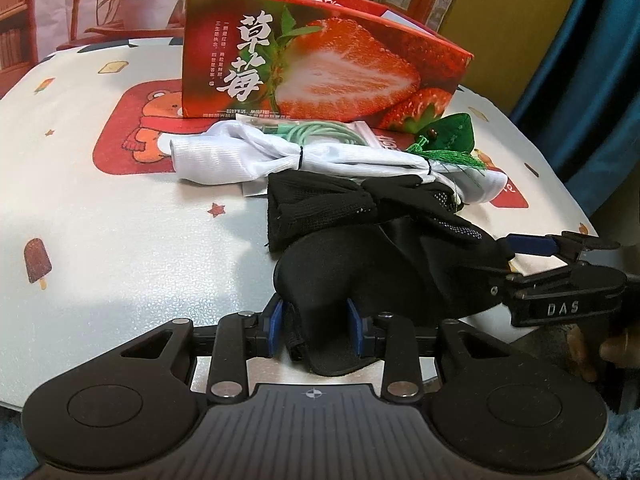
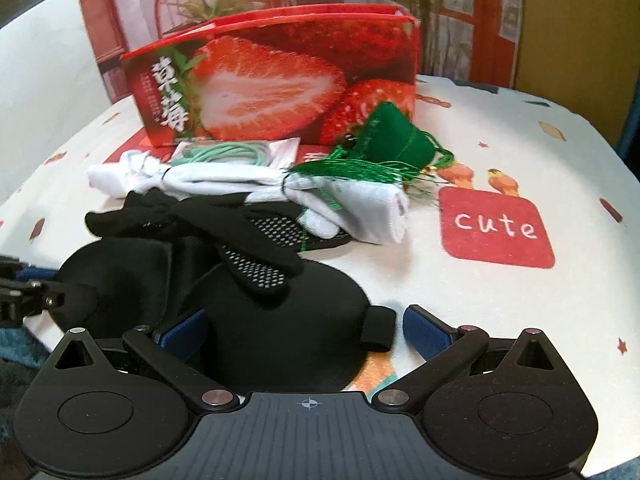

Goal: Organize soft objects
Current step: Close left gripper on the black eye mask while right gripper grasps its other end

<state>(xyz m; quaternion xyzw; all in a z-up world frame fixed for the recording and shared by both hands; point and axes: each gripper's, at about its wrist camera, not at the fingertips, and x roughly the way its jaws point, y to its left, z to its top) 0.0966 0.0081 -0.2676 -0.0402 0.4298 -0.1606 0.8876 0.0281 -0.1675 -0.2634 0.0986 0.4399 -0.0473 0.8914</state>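
Left wrist: one black eye mask [image 1: 360, 276], one strawberry box [image 1: 320, 64], two tools.

Each tool [image 1: 316, 326] is matte black with blue finger pads [image 1: 273, 330], silver pivot screws and round side discs.

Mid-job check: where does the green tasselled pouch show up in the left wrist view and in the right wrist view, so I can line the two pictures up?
Left wrist view: the green tasselled pouch sits right of centre, upper half, at the lower right corner of the strawberry box.
Right wrist view: the pouch is right of centre, upper half, in front of the box's right end.
Shared landmark: the strawberry box, directly behind the pouch in both views.
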